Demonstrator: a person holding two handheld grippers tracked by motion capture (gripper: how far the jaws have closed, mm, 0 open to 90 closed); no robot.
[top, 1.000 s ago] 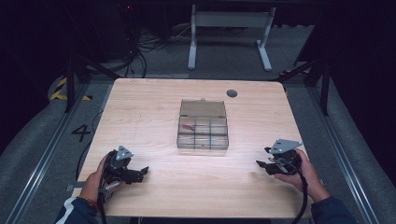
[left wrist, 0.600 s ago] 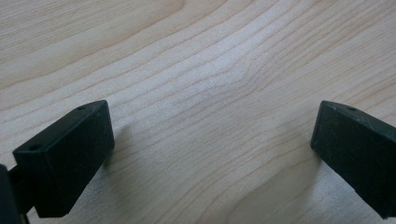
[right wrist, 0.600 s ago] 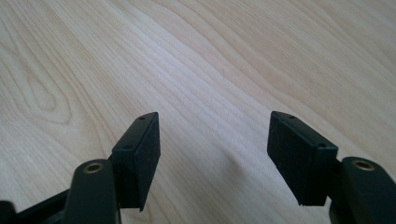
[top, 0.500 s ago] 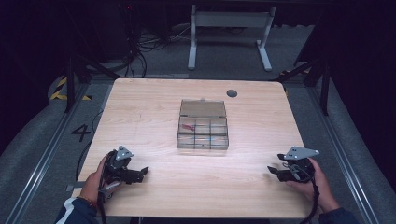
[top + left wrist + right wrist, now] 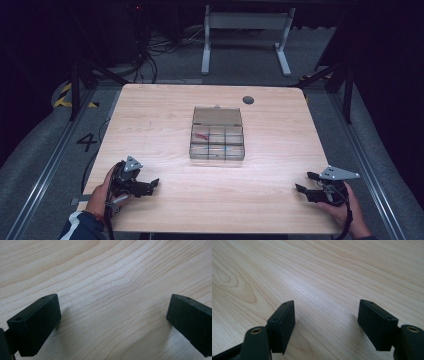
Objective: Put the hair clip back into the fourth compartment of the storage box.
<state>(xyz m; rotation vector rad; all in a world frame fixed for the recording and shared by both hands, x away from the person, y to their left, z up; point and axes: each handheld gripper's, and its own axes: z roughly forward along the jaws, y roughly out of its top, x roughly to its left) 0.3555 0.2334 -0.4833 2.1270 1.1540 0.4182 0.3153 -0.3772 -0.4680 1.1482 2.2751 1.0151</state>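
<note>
A clear plastic compartment box (image 5: 217, 140) lies at the middle of the wooden table (image 5: 165, 115), its lid folded back; small pieces, one of them red, rest in its cells. My left gripper (image 5: 150, 186) rests low at the table's front left, open, its jaws pointing right with bare wood between them (image 5: 113, 315). My right gripper (image 5: 306, 183) sits at the front right corner, open and empty, jaws pointing left over bare wood (image 5: 325, 317). Both grippers are far from the box.
A dark round grommet (image 5: 248, 100) is set in the table's far right part. Beyond the table stand a white desk frame (image 5: 245, 35) and cables on the grey floor. Metal rails run along both sides of the table.
My right gripper has moved right and toward the front edge, away from the box. The left gripper has stayed in place.
</note>
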